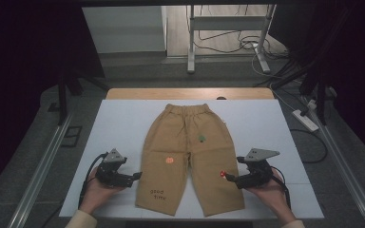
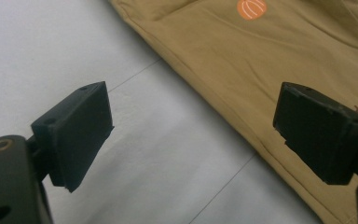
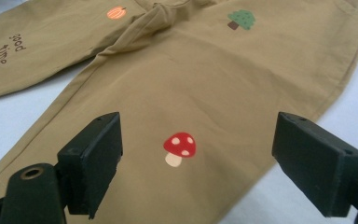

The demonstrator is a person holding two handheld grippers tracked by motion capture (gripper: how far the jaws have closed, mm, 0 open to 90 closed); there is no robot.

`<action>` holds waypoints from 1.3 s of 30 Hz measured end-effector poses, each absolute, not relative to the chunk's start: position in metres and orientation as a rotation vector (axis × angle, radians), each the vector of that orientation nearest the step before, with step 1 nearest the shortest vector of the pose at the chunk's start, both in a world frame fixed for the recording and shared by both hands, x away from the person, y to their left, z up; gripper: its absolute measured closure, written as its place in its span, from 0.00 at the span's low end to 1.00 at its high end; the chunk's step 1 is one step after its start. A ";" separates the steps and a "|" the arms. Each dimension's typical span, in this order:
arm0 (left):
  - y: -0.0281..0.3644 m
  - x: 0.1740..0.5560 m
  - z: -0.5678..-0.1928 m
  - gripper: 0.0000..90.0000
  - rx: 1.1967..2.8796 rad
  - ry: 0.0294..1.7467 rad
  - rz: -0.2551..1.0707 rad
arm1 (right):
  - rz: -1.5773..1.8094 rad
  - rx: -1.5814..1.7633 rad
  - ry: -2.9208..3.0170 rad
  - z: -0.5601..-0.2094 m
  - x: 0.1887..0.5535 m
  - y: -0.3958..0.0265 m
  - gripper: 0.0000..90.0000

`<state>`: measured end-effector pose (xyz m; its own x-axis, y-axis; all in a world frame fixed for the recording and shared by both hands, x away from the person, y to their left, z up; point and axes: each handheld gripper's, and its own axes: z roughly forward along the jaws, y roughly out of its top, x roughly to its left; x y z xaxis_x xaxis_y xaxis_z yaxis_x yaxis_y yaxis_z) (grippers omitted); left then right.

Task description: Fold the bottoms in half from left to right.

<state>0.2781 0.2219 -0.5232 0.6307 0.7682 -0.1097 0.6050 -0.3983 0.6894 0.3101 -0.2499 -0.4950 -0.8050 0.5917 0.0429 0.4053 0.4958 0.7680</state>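
Observation:
A pair of tan shorts [image 1: 185,156] lies flat on the white table [image 1: 119,123], waistband away from me, legs toward me. It carries small prints: an orange pumpkin [image 2: 251,8], a green tree [image 3: 242,19], a red mushroom [image 3: 180,148] and the words "good time" [image 3: 9,48]. My left gripper [image 1: 138,176] is open at the outer edge of the left leg, one jaw over the fabric [image 2: 261,70], the other over the table. My right gripper [image 1: 228,178] is open low over the right leg's outer edge, the mushroom between its jaws.
The white sheet leaves a wooden strip [image 1: 190,93] of the table bare at the far edge. Beyond stand a metal frame [image 1: 228,33] and loose cables on the floor. A power strip [image 1: 305,119] lies to the right of the table. Dark curtains flank both sides.

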 end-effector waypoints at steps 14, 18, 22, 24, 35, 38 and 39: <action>0.218 0.283 -0.523 0.13 2.141 1.065 0.285 | 1.208 0.819 2.547 -0.498 0.309 -0.233 0.18; 0.218 0.283 -0.523 0.13 2.141 1.067 0.283 | 1.212 0.810 2.557 -0.498 0.309 -0.227 0.18; 0.218 0.284 -0.523 0.13 2.136 1.070 0.283 | 1.218 0.793 2.567 -0.498 0.309 -0.220 0.18; 0.218 0.284 -0.523 0.13 2.138 1.069 0.283 | 1.231 0.781 2.575 -0.499 0.310 -0.214 0.18; 0.219 0.285 -0.523 0.13 2.136 1.071 0.284 | 1.235 0.739 2.612 -0.501 0.310 -0.191 0.19; 0.219 0.285 -0.523 0.13 2.137 1.072 0.285 | 1.240 0.730 2.619 -0.501 0.309 -0.184 0.19; 0.219 0.285 -0.523 0.13 2.137 1.073 0.286 | 1.244 0.720 2.623 -0.502 0.309 -0.179 0.19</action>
<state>0.2852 0.2191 -0.5228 0.6297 0.7683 -0.1149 0.6095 -0.3970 0.6862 0.3089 -0.1791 -0.5019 -0.8734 0.4823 0.0679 0.3577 0.5406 0.7614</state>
